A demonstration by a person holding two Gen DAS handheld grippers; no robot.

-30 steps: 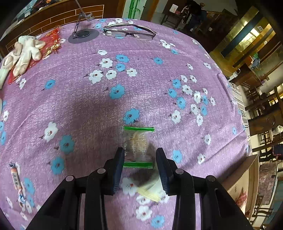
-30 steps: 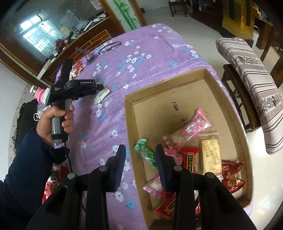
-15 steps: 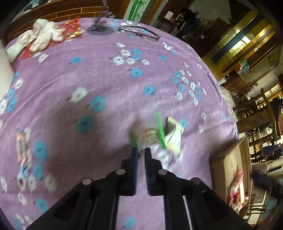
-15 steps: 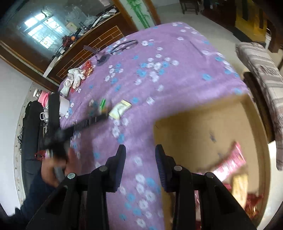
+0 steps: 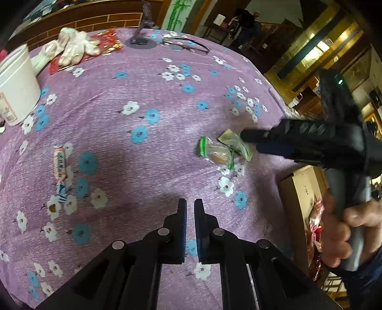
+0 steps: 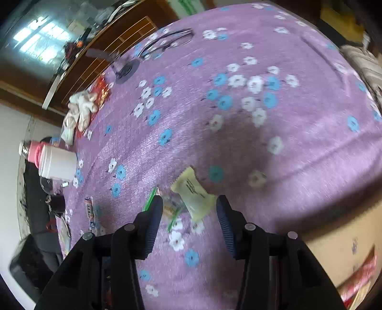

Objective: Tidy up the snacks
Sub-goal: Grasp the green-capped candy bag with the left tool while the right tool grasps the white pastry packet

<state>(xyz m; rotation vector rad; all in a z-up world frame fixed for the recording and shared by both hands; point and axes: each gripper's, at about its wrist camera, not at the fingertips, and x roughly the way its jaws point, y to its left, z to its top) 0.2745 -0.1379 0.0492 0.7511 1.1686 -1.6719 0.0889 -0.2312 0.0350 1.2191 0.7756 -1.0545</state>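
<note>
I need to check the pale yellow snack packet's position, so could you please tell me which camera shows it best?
The right wrist view: the pale yellow packet lies close and unobstructed ahead of the opening right gripper. In the left wrist view it is smaller, farther off, beside that gripper's tips.

A purple flowered tablecloth (image 5: 143, 100) covers the table; a brick wall (image 5: 95, 21) stands behind; a bright window (image 6: 40, 38) gives daylight.

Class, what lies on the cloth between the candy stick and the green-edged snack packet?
Only bare flowered cloth between the candy stick and green-edged packet, in the left wrist view.
</note>
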